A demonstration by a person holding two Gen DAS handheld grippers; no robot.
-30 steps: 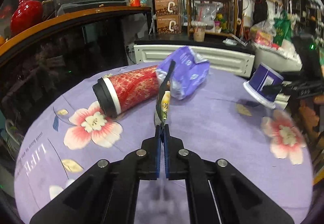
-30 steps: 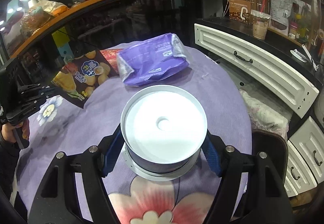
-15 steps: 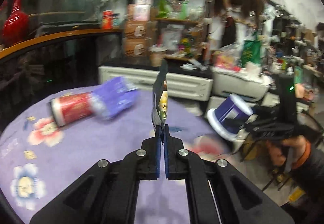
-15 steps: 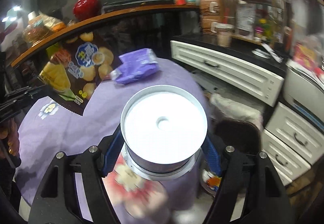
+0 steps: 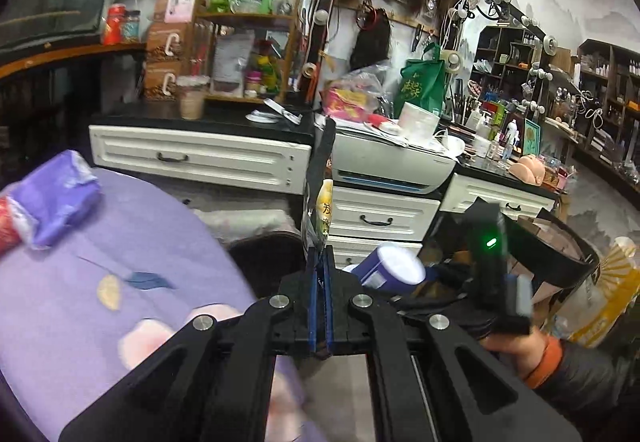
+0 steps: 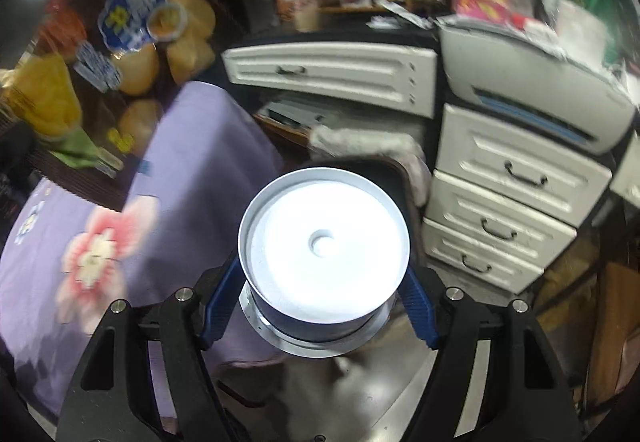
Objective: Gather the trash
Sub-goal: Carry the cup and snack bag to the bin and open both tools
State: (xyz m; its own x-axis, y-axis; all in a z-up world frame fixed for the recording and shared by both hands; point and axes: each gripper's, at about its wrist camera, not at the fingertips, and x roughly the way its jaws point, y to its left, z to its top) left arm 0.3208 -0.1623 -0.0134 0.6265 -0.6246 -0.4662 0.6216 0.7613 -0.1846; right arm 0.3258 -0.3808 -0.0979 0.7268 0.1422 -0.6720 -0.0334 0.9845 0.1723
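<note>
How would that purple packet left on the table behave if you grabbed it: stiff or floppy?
Probably floppy: the purple packet looks crumpled and puffy, so it would likely bend and crinkle under the fingers. It seems light for its size, like a wrapper. It sits slumped on the tablecloth, so it is unlikely to roll.

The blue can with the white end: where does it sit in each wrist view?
Left wrist view: the blue can is right of centre, low, held sideways by the right gripper.
Right wrist view: the can fills the centre, clamped between the blue fingers.
Shared landmark: the white drawer stack.
</note>
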